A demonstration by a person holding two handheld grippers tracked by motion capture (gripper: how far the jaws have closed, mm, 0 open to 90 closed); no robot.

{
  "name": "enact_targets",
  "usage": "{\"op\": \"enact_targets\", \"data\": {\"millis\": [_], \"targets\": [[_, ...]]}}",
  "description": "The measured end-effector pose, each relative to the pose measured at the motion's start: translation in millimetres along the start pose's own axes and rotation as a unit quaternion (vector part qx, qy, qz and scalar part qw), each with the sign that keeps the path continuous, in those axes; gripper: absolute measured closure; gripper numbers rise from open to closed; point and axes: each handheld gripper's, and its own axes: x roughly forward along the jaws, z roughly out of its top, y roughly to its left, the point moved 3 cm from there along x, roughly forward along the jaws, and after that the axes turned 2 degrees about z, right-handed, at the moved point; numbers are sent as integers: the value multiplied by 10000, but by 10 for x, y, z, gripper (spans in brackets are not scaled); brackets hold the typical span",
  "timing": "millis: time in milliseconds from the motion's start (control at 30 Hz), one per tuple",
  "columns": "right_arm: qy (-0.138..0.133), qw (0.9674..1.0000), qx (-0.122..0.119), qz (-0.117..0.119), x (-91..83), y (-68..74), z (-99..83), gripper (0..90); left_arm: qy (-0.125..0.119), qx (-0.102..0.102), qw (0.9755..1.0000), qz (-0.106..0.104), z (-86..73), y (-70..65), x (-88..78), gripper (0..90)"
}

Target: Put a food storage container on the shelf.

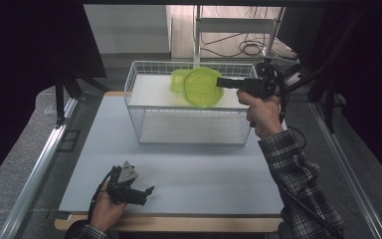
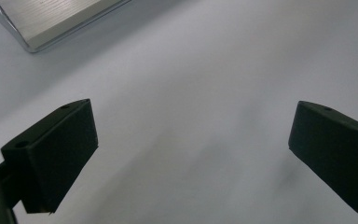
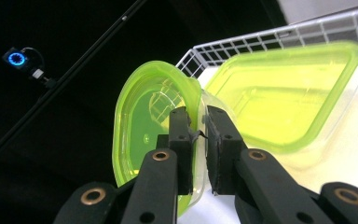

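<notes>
While gripping the rim of the round green container [image 3: 144, 140], clamped edge-on in the right hand-held gripper [image 3: 198, 135] near the upper middle of the high view, lift straight and keep it clear of the wire basket [image 1: 134, 107] top edge. Keep the pinch firm, since thin rim plastic could slip or swing. Watch the second green container [image 3: 279, 93], lying just beside, at upper right of the right gripper view, possibly touching. Left hand-held gripper [image 1: 144, 191] spread wide, holding nothing, low above the bare table [image 1: 204, 174] at lower left; no obstruction there.
</notes>
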Motion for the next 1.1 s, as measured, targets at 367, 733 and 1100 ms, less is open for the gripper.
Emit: {"op": "enact_targets", "data": {"millis": [367, 733, 1100], "targets": [[-176, 9992, -94, -360, 91, 4, 274, 814, -3, -9, 10000, 13, -4, 11, -4, 13], [-195, 9968, -98, -768, 275, -89, 424, 814, 26, 11, 10000, 11, -9, 8, -1, 13], [-144, 9967, 50, -796, 394, -171, 446, 813, 59, 53, 10000, 17, -12, 2, 8, 12]]}}
